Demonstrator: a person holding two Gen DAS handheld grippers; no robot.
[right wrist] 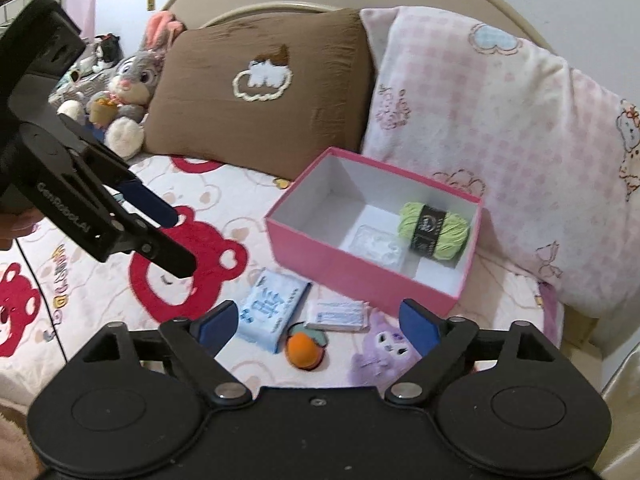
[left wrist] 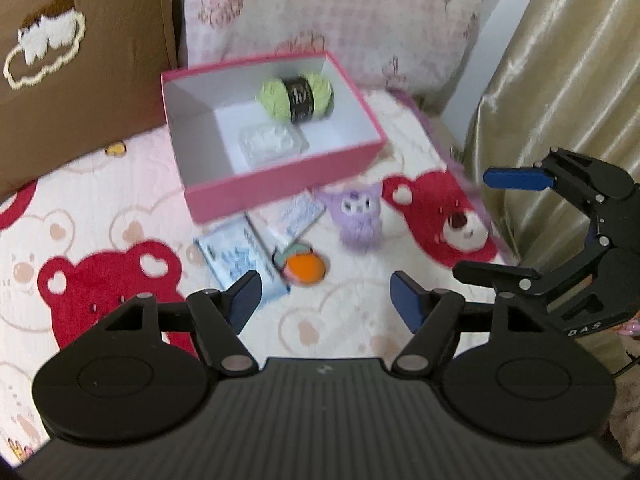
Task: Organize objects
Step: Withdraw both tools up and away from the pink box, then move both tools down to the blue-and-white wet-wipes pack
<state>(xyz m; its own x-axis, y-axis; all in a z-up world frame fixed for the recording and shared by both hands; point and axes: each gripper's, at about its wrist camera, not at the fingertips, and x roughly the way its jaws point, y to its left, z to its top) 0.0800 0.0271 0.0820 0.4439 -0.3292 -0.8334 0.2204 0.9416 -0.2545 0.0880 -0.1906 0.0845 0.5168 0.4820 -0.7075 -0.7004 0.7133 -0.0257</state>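
Both grippers' fingers [left wrist: 408, 300] released, empty; tissue packs [right wrist: 272, 312], orange toy [right wrist: 303, 350] lie before pink box [right wrist: 360, 276].

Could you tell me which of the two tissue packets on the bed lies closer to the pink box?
The smaller, paler tissue packet, lying almost against the pink box; the larger blue packet sits further left.

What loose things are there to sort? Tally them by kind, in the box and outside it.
In the pink box:
Yarn ball: 1
Clear plastic case: 1
Outside, on the bedspread:
Tissue packs: 2
Purple plush toy: 1
Orange round toy: 1
Total: 6
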